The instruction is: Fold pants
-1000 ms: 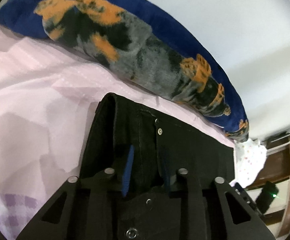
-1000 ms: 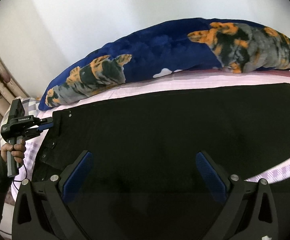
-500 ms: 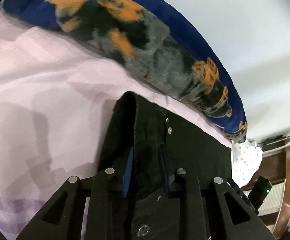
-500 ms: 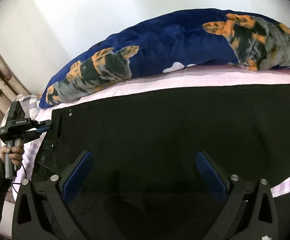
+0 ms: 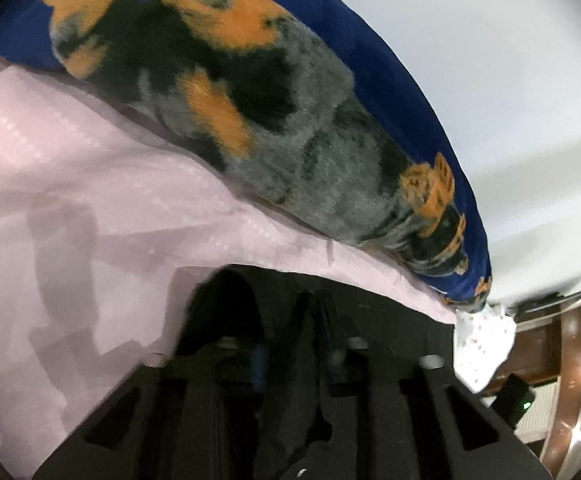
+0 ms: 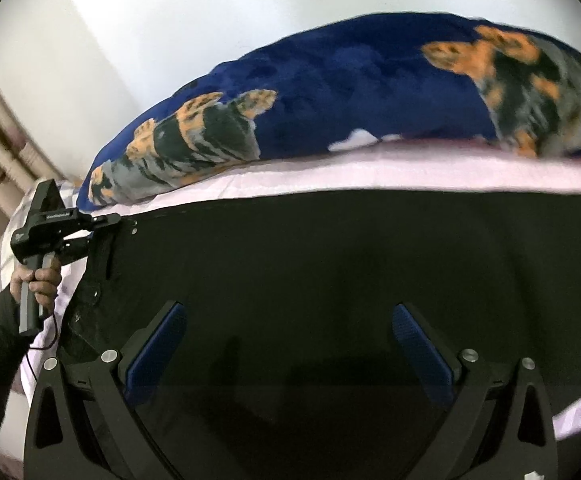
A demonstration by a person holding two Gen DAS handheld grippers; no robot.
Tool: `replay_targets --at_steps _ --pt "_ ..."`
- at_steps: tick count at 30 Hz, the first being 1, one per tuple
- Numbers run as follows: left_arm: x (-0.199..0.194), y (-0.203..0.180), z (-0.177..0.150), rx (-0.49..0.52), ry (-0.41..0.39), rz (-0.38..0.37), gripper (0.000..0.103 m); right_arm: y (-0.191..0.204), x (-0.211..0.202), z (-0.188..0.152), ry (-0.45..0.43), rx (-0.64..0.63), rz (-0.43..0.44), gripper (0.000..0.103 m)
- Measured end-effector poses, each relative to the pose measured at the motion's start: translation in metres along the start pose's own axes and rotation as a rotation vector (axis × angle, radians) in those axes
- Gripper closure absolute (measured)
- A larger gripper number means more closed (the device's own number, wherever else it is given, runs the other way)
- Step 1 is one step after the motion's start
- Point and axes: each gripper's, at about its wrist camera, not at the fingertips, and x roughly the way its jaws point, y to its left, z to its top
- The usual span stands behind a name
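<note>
Left tool [image 5: 292, 344] clamps the black pants [image 6: 330, 264] waistband

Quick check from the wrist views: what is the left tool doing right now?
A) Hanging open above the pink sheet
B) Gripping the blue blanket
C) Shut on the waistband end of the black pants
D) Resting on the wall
C: the left tool has just closed, its fingers pinching a fold at the waistband end of the black pants.
</note>
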Motion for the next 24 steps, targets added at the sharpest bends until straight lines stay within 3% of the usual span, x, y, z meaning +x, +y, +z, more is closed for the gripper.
replay_targets --at_steps 3,6,13,20,24 --pt "-0.010 -0.006 -0.006 0.023 -0.037 -0.021 0.095 0.000 0.007 0.018 0.011 -0.083 0.021 0.000" --pt "-0.026 -0.029 -0.015 0.111 -0.092 -0.044 0.096 0.001 0.015 0.042 0.027 -0.202 0.053 0.000" --pt "-0.067 -0.074 -0.047 0.295 -0.170 -0.187 0.096 0.009 0.048 0.094 0.164 -0.465 0.199 0.002" --pt "-0.090 -0.082 -0.061 0.326 -0.209 -0.274 0.096 0.018 0.089 0.129 0.333 -0.577 0.361 0.007" --pt "-0.091 -0.082 -0.060 0.321 -0.221 -0.271 0.096 0.008 0.107 0.132 0.456 -0.610 0.416 0.014"
